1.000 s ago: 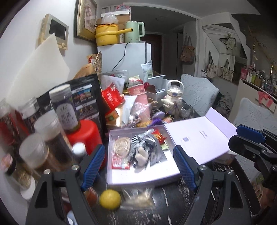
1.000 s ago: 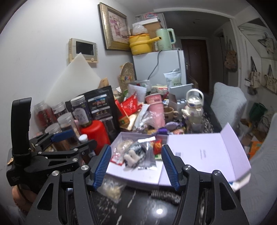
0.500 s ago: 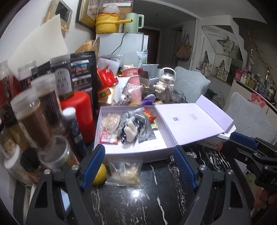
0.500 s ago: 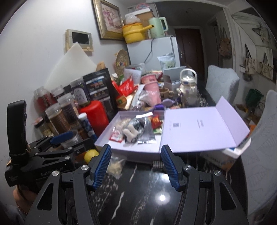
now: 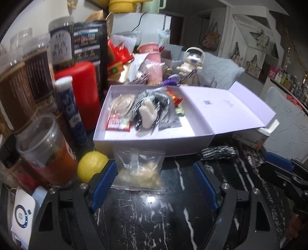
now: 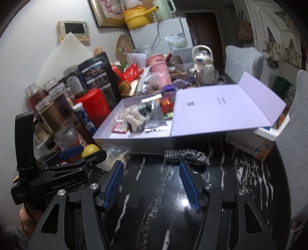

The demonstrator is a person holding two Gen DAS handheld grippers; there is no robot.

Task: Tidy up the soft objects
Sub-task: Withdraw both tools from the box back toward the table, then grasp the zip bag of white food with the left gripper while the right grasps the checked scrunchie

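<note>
Descent of both tools vs. prior views: left gripper (image 5: 154, 178), wide, empty, straddles clear bag (image 5: 139, 171); right gripper (image 6: 151, 184), half-open, empty, nears checked scrunchie (image 6: 184, 156) — pickups for lilac box (image 5: 154, 141) likely next.

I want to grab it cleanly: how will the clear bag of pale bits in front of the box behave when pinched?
The clear bag looks thin and crumpled, so it will probably sag and fold. Its loose contents likely shift downward. The glossy film may slip between the pads.

Jar labels (image 5: 59, 46) blurred, unreadable. Yellow pot (image 5: 121, 5) cut by top edge. Clear bag (image 5: 139, 169) contents indistinct. Lid print (image 6: 219, 100) too small.
</note>
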